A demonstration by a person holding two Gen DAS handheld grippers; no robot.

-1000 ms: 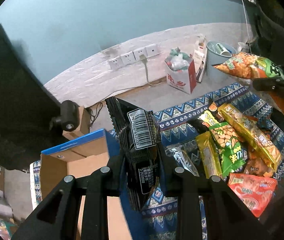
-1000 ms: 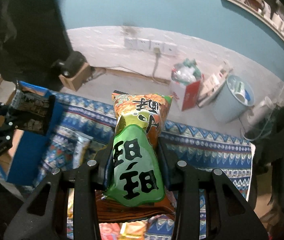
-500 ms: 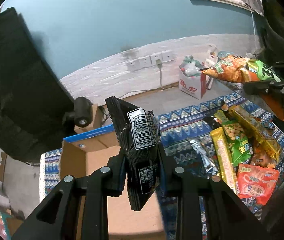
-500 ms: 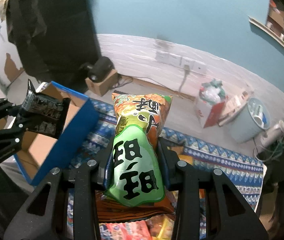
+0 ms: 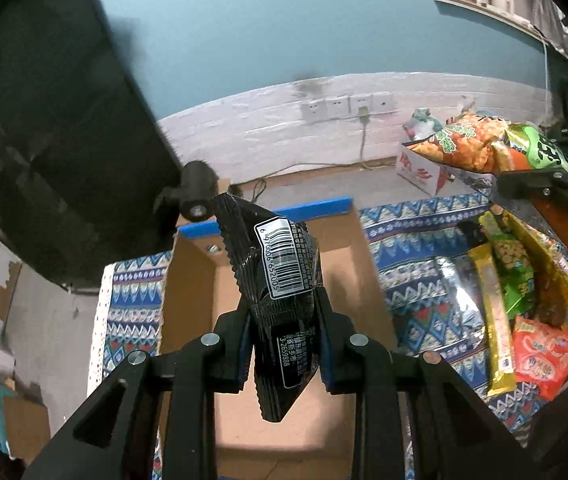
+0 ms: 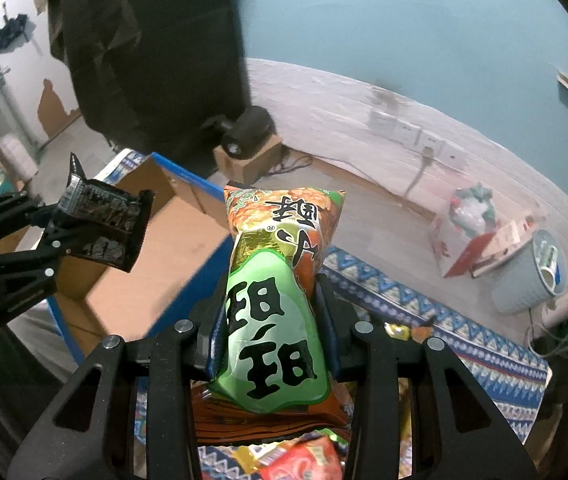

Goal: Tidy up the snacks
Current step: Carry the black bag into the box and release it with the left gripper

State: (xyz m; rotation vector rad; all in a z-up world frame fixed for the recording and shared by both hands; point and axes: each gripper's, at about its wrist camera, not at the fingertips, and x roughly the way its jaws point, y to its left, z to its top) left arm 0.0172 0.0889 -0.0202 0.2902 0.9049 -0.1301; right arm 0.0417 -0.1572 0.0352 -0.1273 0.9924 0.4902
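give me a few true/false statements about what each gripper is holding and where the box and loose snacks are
1. The left gripper is shut on a black snack packet with a barcode label. True.
2. The right gripper is open and holds nothing. False: it is shut on an orange and green snack bag.
3. The cardboard box with the blue rim lies below the black packet. True.
4. The box is already full of snacks. False: its visible bottom shows bare cardboard.
5. Loose snack packets lie on the patterned cloth right of the box. True.
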